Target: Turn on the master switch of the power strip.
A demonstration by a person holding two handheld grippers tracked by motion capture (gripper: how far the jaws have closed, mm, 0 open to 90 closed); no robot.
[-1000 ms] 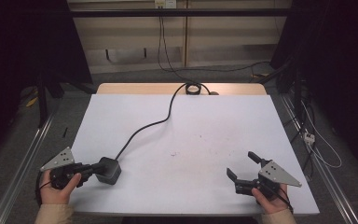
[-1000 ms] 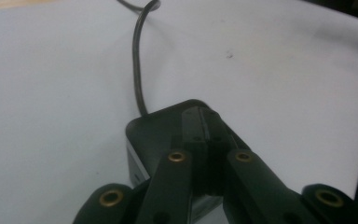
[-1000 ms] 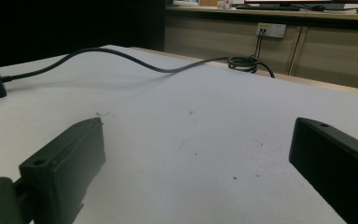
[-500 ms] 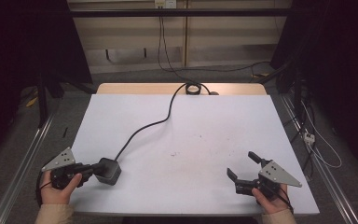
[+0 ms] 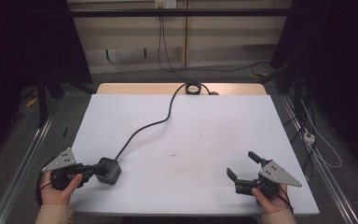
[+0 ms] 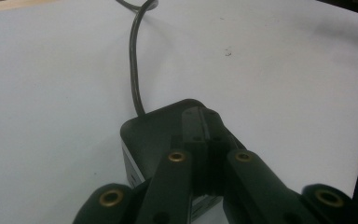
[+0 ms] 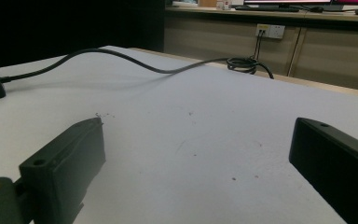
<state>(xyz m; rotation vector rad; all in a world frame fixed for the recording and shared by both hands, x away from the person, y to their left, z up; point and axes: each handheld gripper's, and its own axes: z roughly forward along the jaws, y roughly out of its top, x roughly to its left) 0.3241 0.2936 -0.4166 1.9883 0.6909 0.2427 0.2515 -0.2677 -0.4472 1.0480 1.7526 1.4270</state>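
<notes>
High view: both tongs unmoved.

Black boxy power adapter, flat on white table's near-left, its cable snaking away, likely plugged in.

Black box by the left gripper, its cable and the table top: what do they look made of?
Black box: likely hard plastic, smooth semi-matt, soft sheen on rounded edges. Cable: looks rubber- or PVC-sheathed, dull black, lying in loose curves. Table top: white matt sheet or laminate, lightly speckled; a wood-toned edge shows at the far side. Left gripper rests shut over the box.
</notes>
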